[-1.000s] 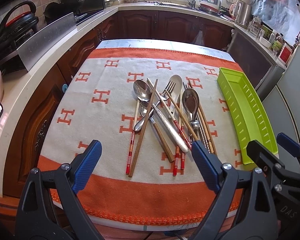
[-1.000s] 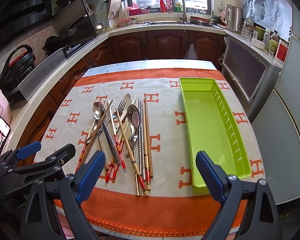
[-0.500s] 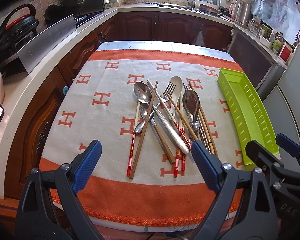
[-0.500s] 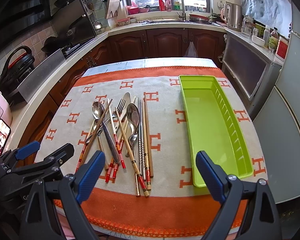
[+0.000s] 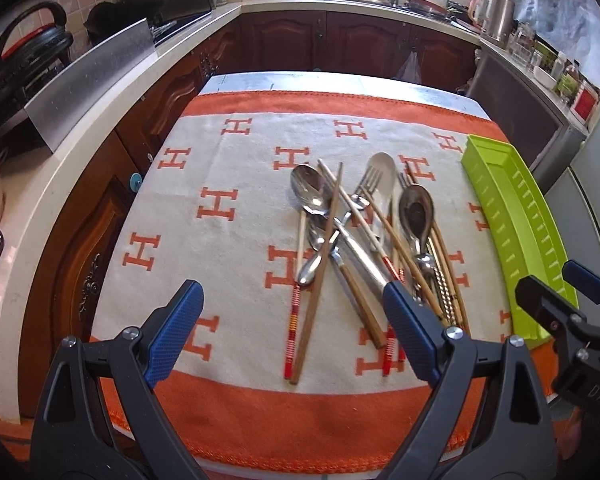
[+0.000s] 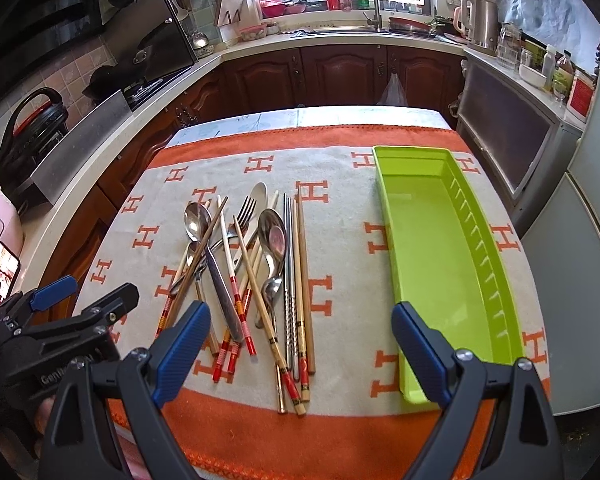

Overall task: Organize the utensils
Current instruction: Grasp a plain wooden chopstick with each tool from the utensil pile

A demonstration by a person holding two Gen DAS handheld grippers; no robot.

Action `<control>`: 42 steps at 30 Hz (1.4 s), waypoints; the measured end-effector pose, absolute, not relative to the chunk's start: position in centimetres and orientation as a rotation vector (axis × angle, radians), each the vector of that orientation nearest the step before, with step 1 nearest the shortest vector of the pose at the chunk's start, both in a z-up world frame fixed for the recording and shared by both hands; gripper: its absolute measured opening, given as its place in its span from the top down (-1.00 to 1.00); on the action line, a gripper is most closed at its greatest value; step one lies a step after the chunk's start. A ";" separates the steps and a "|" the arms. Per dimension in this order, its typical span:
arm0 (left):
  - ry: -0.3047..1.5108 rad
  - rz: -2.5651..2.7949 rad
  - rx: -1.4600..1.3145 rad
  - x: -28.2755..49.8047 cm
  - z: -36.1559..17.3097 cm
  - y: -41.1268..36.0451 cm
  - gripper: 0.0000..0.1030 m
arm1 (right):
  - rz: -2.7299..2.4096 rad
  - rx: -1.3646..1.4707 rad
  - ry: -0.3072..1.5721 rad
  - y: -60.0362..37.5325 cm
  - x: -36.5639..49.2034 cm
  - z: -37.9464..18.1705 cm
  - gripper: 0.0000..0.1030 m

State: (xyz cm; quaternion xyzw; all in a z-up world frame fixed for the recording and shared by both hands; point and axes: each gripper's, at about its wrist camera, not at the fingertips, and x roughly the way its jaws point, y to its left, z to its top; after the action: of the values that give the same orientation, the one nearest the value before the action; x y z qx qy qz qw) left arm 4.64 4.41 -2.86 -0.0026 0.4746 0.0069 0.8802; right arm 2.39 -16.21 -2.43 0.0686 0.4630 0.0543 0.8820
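A jumbled pile of utensils (image 5: 360, 232) (image 6: 252, 264) lies on the cream and orange cloth (image 5: 220, 208) (image 6: 340, 248): metal spoons, a fork, a knife, a white spoon and several chopsticks. To its right stands a long lime green tray (image 5: 516, 216) (image 6: 432, 248) with nothing in it. My left gripper (image 5: 292, 308) (image 6: 80, 308) hovers open above the near end of the pile, holding nothing. Between the chopstick ends and the tray's near end, my right gripper (image 6: 300, 320) (image 5: 560, 308) also stands open, with nothing between its fingers.
The table ends just in front of both grippers at the orange band (image 6: 300, 432). A counter (image 5: 60, 168) with a black cooker (image 5: 28, 52) and a lit phone (image 6: 2, 276) runs along the left. Grey appliances (image 6: 572, 240) stand close to the table's right side.
Both grippers have drifted only slightly and stay open. The utensils and the tray have not moved.
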 end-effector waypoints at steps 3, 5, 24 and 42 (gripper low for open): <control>0.998 0.036 -0.011 6.2 -3.3 6.1 -0.75 | 0.146 0.142 0.992 -16.1 4.0 -2.8 -0.63; 1.012 0.040 -0.018 7.2 -3.9 7.2 -0.74 | 0.170 0.144 1.007 -15.8 5.2 -3.1 -0.54; 1.177 -0.168 -0.039 12.3 -10.8 7.4 0.28 | 0.408 0.291 1.319 -14.1 12.9 -11.7 0.63; 1.166 -0.258 -0.015 11.7 -11.2 5.0 0.48 | 0.445 0.039 1.278 -12.5 8.7 -12.1 0.63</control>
State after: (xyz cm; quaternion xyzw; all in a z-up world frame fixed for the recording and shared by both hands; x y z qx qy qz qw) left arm 11.70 4.97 -11.20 -0.0072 0.5491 -0.1216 0.8269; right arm 8.68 -12.52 -12.08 0.0182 0.5911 0.2060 0.7796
